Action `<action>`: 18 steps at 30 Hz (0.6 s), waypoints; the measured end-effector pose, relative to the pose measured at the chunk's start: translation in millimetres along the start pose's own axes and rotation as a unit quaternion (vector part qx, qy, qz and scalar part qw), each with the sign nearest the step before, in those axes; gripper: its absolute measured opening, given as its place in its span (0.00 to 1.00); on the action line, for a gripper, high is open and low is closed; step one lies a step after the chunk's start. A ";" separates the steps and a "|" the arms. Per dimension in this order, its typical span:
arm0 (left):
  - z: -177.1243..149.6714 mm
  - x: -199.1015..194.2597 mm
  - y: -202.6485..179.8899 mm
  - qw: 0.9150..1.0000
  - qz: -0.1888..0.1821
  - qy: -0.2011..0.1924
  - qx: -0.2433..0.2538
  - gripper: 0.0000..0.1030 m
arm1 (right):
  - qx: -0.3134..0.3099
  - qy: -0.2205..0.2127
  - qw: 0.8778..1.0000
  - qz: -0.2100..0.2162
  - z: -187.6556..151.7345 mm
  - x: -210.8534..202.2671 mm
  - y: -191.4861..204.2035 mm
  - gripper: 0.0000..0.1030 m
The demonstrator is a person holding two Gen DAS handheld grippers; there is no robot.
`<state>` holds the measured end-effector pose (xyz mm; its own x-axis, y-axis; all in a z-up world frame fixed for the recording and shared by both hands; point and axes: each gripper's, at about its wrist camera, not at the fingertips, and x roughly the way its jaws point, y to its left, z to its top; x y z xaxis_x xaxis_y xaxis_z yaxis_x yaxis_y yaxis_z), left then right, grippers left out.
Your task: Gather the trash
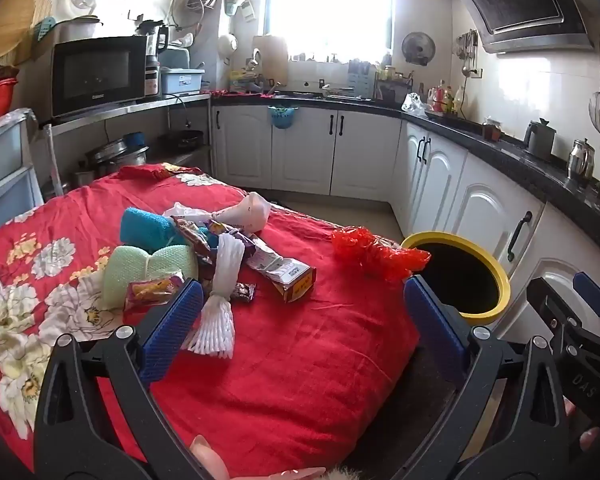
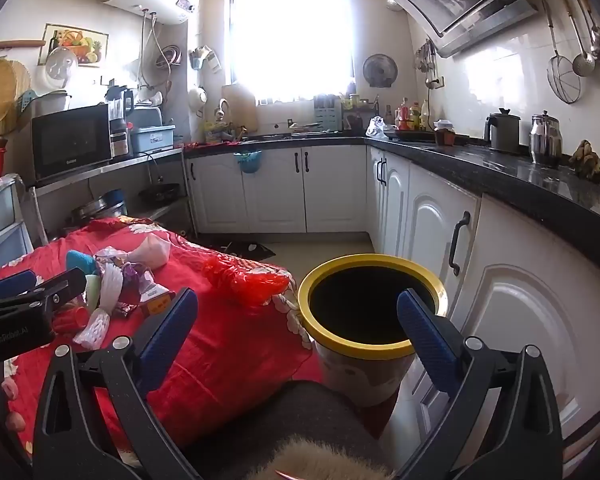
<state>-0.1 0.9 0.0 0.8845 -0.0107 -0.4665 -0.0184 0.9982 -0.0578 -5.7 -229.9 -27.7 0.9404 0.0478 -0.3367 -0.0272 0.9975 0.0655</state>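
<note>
A pile of trash lies on the red flowered cloth (image 1: 300, 340): a white foam net (image 1: 224, 280), a flattened carton (image 1: 288, 276), snack wrappers (image 1: 152, 288), a green foam piece (image 1: 140, 270), a blue sponge (image 1: 148, 230) and a pink bag (image 1: 248, 212). A crumpled red plastic bag (image 1: 376, 254) lies at the cloth's right edge; it also shows in the right wrist view (image 2: 248, 280). The yellow-rimmed bin (image 2: 368, 308) stands beside the table. My left gripper (image 1: 300, 320) is open above the cloth, near the pile. My right gripper (image 2: 300, 332) is open, in front of the bin.
White cabinets (image 2: 432, 232) under a black counter (image 2: 520, 176) run along the right and back. A microwave (image 1: 100, 74) sits on a shelf at left. Plastic drawers (image 1: 4, 168) stand at the far left. Kettles (image 2: 544, 136) stand on the counter.
</note>
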 end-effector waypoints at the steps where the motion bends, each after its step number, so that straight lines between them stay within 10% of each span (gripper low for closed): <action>1: -0.1 -0.2 0.2 1.000 0.000 0.000 0.000 0.90 | 0.001 -0.003 1.000 0.001 0.0 -0.5 -0.3 0.94; 18: 2.6 1.7 -2.2 1.000 0.002 -0.005 0.004 0.90 | -0.006 -0.003 1.000 -0.004 2.4 -2.5 -1.6 0.94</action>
<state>2.6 -1.2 1.7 0.8895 -0.0064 -0.4570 -0.0182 0.9986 -0.0494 -7.2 -231.8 -24.6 0.9427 0.0391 -0.3312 -0.0231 0.9984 0.0521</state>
